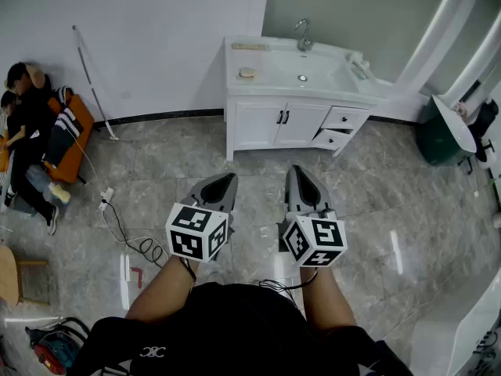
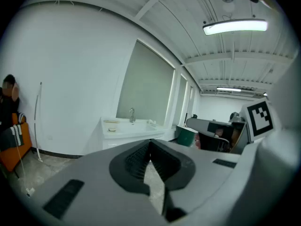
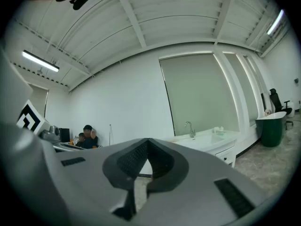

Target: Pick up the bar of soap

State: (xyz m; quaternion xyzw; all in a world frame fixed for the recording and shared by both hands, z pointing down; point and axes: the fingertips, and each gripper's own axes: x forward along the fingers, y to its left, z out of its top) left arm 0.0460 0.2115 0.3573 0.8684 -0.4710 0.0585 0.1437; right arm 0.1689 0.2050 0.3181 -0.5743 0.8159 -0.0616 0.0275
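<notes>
I'm wearing a black top [image 1: 235, 327] showing a small white emblem [image 1: 153, 352] low on its left side. My left gripper [image 1: 226, 178] and right gripper [image 1: 297, 171] are showing smooth grey shells tapering to points, with black ribbed pads [image 2: 135, 160] lining the inner faces. Each is carrying a white block printed with black square markers: the left cube [image 1: 197, 232] and the right cube [image 1: 315, 241]. A thin black cable [image 1: 275, 285] is trailing by my right wrist.

Bright, even light from ceiling tubes [image 2: 235, 26]; fisheye edges darken.
</notes>
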